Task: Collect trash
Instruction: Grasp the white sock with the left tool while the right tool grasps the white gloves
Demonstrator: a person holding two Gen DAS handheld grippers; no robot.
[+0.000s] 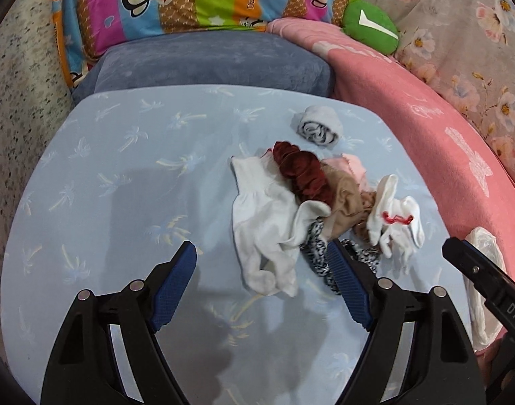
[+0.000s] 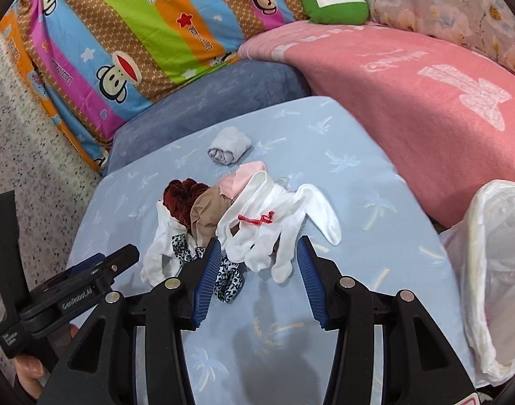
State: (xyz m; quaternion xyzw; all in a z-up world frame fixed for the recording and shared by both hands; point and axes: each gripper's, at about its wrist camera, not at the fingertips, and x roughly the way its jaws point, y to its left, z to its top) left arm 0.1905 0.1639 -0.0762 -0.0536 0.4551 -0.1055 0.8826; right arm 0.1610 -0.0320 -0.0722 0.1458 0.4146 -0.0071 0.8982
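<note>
A pile of small cloth items lies on a light blue sheet (image 1: 105, 175): white gloves (image 1: 264, 222), a dark red scrunchie (image 1: 301, 172), a tan piece (image 1: 345, 202), a pink piece (image 1: 353, 165), and a leopard-print piece (image 1: 318, 253). A white glove with red thread (image 2: 267, 222) lies on top. A rolled grey sock (image 2: 228, 148) sits apart behind the pile. My left gripper (image 1: 261, 256) is open, just short of the pile. My right gripper (image 2: 259, 253) is open, with the white glove's fingertips between its jaws.
A white plastic bag (image 2: 490, 270) stands open at the right. A pink blanket (image 2: 409, 101), a grey-blue cushion (image 1: 207, 64), a striped cartoon pillow (image 2: 122, 44) and a green plush (image 2: 335, 3) lie behind. Speckled floor (image 2: 28, 128) is at the left.
</note>
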